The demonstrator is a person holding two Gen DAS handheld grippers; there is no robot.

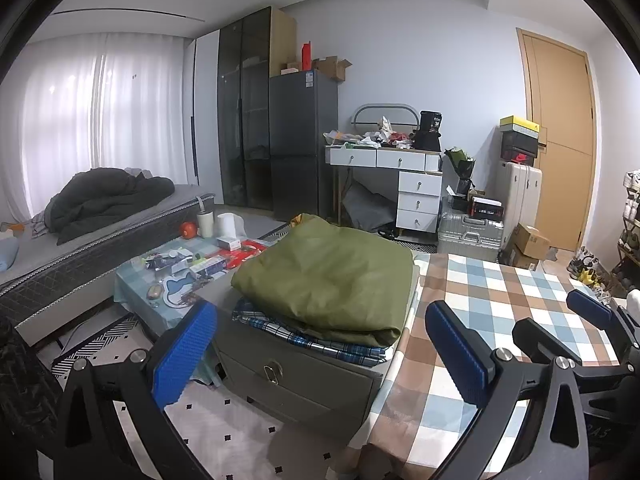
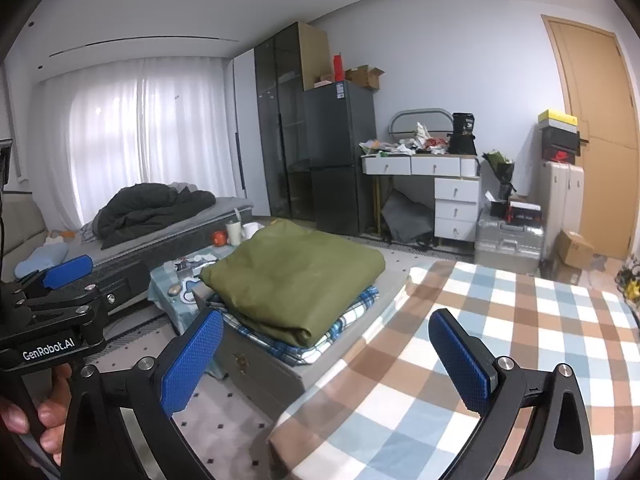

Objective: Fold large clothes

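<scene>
A folded olive-green garment [image 1: 328, 280] [image 2: 292, 276] lies on a folded blue plaid cloth [image 1: 320, 340] [image 2: 344, 328], stacked on a grey drawer cabinet [image 1: 296, 384] [image 2: 264, 372]. My left gripper [image 1: 320, 356] hovers open just in front of the stack, holding nothing. My right gripper [image 2: 328, 362] is also open and holds nothing, above the edge of the checked tablecloth [image 2: 500, 340] [image 1: 500, 300]. In the right wrist view a hand [image 2: 48, 416] holds the left tool at far left.
A low table [image 1: 172, 276] with a cup, an apple and small clutter stands left of the cabinet. Behind it is a bed [image 1: 100, 216] with a dark duvet. Wardrobe, fridge, white desk, suitcases and boxes line the far wall beside a wooden door [image 1: 560, 140].
</scene>
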